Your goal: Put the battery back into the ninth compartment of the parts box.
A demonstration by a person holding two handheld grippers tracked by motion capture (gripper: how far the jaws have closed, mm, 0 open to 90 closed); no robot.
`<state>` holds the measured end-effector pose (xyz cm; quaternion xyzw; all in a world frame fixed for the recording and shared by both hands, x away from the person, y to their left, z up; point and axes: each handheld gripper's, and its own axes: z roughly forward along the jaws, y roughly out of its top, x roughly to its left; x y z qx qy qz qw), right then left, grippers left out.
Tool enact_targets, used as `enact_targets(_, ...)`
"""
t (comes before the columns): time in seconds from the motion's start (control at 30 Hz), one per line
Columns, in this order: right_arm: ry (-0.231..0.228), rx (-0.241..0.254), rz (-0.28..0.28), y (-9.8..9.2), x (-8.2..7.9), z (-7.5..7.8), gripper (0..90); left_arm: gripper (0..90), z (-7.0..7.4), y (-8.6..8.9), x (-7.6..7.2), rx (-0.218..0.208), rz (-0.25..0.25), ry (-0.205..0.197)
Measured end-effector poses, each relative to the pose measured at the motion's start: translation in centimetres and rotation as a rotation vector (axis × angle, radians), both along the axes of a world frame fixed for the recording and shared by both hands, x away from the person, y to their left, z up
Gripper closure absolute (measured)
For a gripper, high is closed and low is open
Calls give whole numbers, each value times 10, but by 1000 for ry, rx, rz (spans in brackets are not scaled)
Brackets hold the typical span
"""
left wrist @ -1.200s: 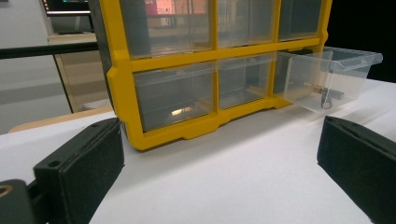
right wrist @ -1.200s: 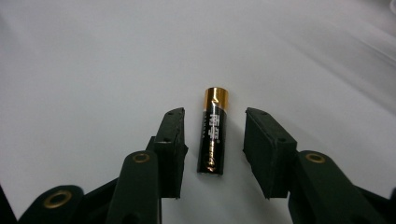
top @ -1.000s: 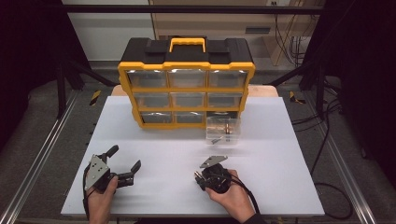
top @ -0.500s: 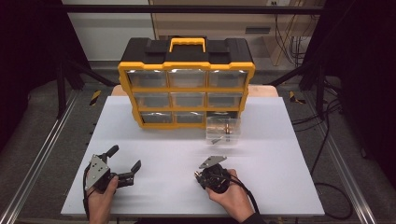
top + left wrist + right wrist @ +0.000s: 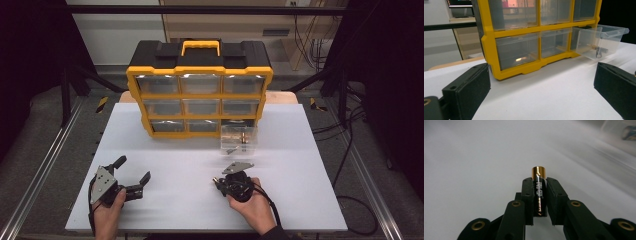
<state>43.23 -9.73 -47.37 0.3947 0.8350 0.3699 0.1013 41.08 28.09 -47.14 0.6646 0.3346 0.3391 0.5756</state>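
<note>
Black and gold, the battery [image 5: 539, 192] sits pinched between the two pads of the right gripper [image 5: 539, 195], low in the middle of the right gripper view, its gold end poking out past the fingertips and its printed black body running back between them. The jaws have just been closing and now press on it from both sides. In the high view the same gripper [image 5: 235, 182] lies low and right of centre over the white table [image 5: 200, 155], below the clear drawer [image 5: 239, 140] that stands pulled out of the yellow organiser [image 5: 200, 95]. The left gripper [image 5: 131, 176], at the lower left of that view, stands wide open with nothing between its jaws, and its own view looks across the table at the organiser [image 5: 531, 45] and the drawer [image 5: 599, 42] at the upper right. A battery of this kind is likely stiff, dense for its bulk and smooth-skinned, so it will not give under the pads but could roll or slip lengthways if held loosely. The grip across the round body, near mid-length, looks like the sound place to hold it; a hold nearer the gold tip would risk it pivoting out. Being tough, it should bear a firm squeeze
</note>
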Motion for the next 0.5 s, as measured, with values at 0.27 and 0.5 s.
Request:
enact_targets(0.27, -35, 42, -59, -29, 8, 16, 768, 3, -1, -1, 1, 3, -5, 4)
enact_targets(0.5, -68, 60, -86, -45, 13, 31, 768, 3, -1, -1, 1, 3, -5, 4)
